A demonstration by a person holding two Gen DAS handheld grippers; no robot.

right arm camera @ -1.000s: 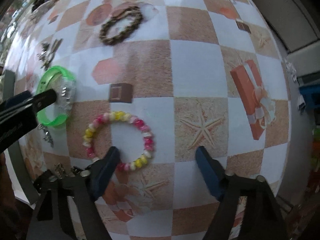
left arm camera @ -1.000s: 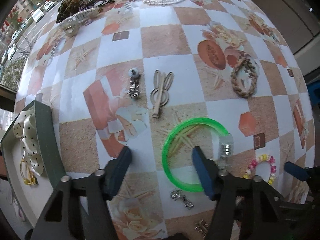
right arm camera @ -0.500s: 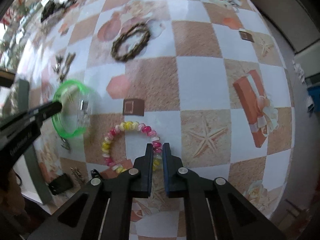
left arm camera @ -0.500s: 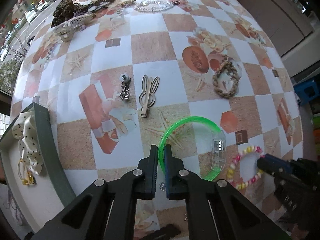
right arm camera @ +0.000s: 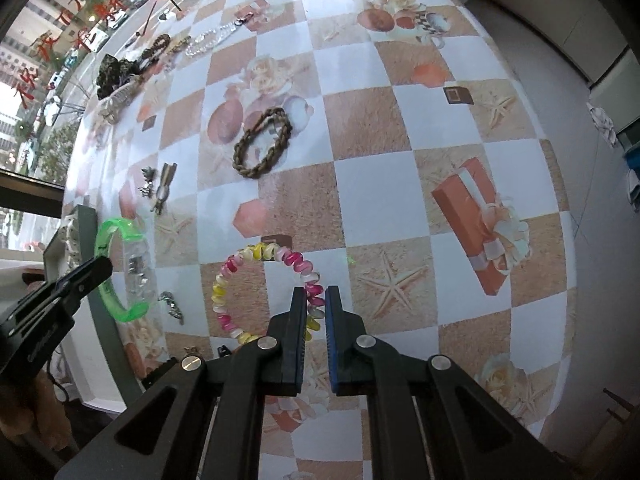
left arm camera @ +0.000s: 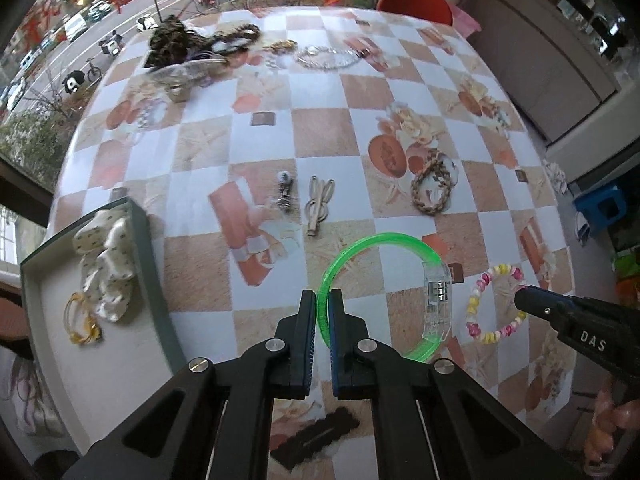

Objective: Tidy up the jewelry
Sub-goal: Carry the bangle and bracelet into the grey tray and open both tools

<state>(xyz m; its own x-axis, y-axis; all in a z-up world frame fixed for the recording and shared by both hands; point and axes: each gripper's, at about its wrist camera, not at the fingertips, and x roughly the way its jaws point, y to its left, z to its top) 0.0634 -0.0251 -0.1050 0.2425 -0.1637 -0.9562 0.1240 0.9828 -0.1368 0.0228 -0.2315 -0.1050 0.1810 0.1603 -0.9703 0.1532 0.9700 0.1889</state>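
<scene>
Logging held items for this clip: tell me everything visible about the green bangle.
The green bangle is a translucent neon-green plastic ring, closed on one side by a clear block with small metallic parts inside. The left gripper is shut on its thin green band, opposite that block. It hangs tilted above the checkered tablecloth, near the grey tray. Nothing else touches it.

Beaded bracelet (right arm camera: 280, 258) between closed jaws
</scene>
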